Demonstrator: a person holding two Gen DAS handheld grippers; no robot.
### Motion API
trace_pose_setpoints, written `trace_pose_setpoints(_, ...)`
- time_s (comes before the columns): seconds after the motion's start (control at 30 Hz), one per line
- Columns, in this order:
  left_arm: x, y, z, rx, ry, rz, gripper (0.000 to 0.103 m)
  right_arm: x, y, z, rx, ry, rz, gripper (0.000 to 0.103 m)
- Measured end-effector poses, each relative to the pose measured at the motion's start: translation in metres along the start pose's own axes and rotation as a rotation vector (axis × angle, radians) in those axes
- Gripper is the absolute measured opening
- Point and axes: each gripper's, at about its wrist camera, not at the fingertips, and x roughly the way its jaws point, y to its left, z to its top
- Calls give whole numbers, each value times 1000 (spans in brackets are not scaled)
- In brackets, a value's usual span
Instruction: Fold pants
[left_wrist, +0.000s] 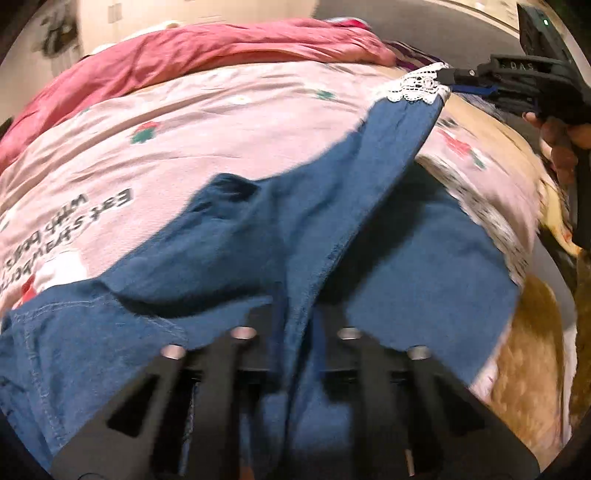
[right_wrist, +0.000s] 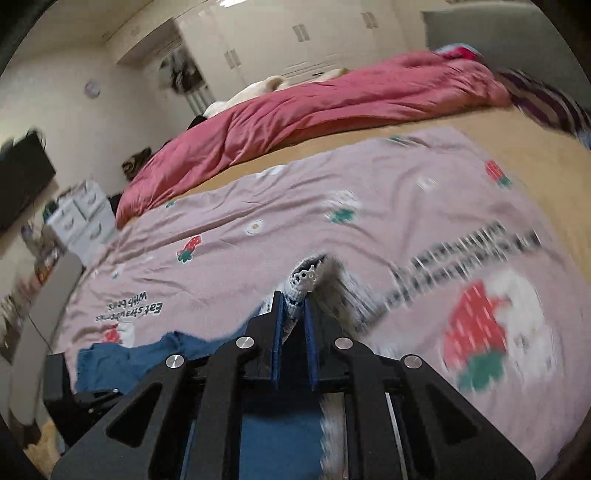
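Blue denim pants (left_wrist: 295, 229) with a white lace hem (left_wrist: 417, 86) hang stretched between both grippers above the bed. My left gripper (left_wrist: 295, 321) is shut on the denim, which bunches between its fingers. My right gripper (right_wrist: 295, 306) is shut on the lace hem (right_wrist: 304, 280); it also shows at the upper right of the left wrist view (left_wrist: 448, 79), holding the leg end up. More denim (right_wrist: 147, 354) sags at lower left of the right wrist view.
A pink strawberry-print sheet (right_wrist: 369, 206) covers a tan mattress (right_wrist: 517, 147). A red duvet (right_wrist: 314, 107) lies bunched along the far side. White drawers (right_wrist: 81, 218) and wardrobes (right_wrist: 295, 37) stand beyond the bed.
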Motion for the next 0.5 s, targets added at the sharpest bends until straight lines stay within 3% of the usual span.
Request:
trace_pose_setpoints(0.37, -54, -5, -15, 65, -53, -82, 0, -84, -25, -90, 160, -64, 42, 10)
trace_pose_setpoints(0.5, -58, -12, -29, 98, -46, -120, 0, -96, -32, -123, 219, -34, 21, 10)
